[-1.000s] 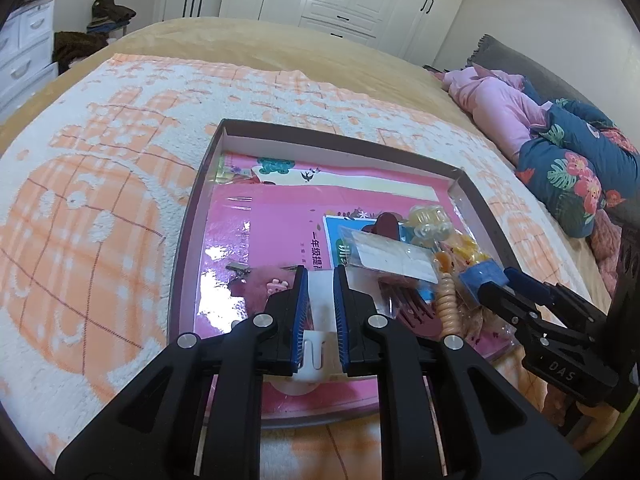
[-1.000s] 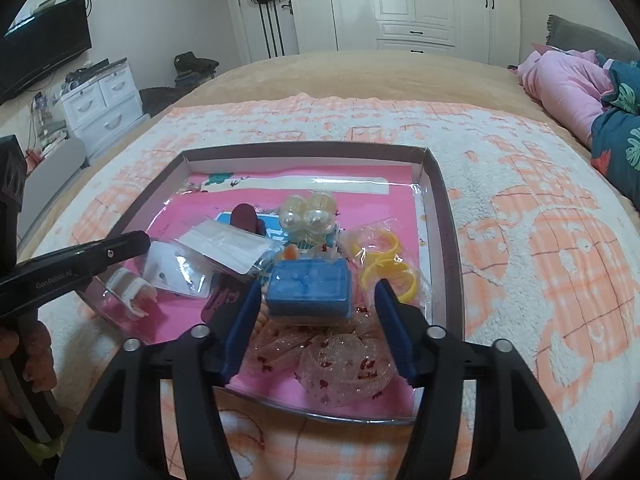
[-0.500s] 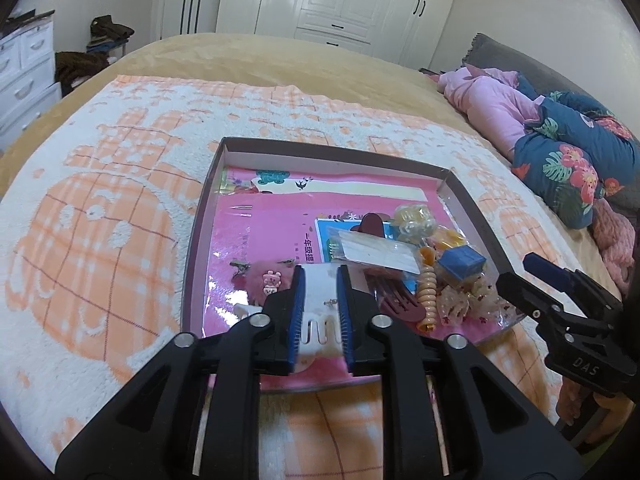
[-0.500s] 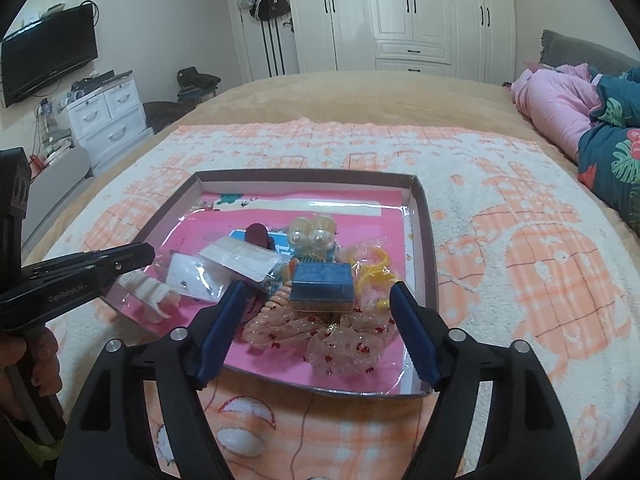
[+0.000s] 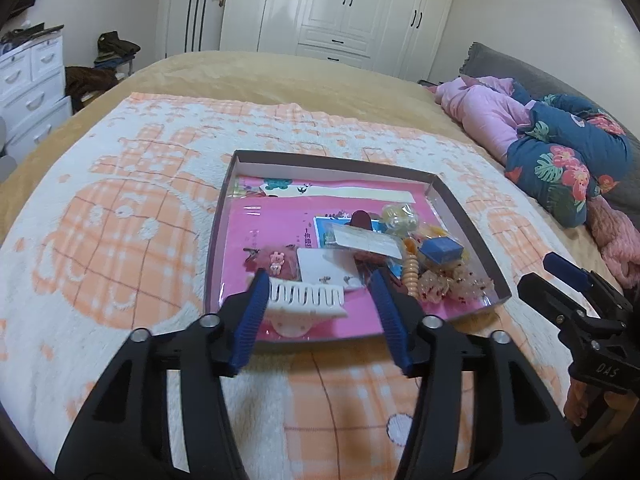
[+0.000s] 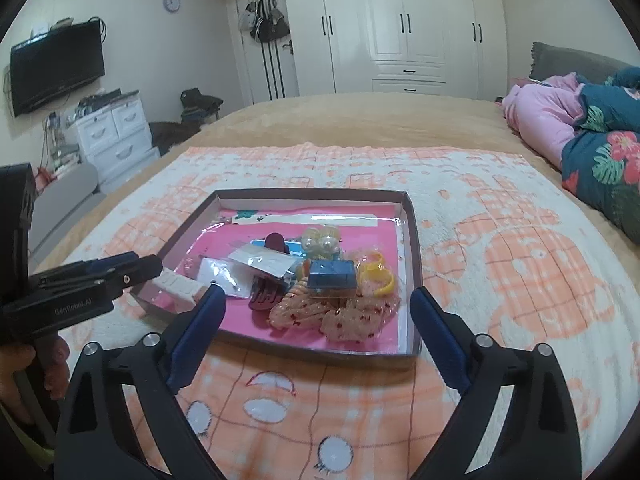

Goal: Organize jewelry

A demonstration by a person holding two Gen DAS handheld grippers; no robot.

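The left gripper (image 5: 320, 288) is spread wide and holds nothing; a white comb clip (image 5: 306, 300) lies loose between its fingers at the tray's (image 5: 218, 216) lower edge, mid-frame. The right gripper (image 6: 316, 312) is also wide open and empty, low in its frame before the tray on the bed (image 6: 520, 264). A blue box (image 6: 332, 274), yellow rings (image 6: 378, 276) and other clips crowd the tray's right half.
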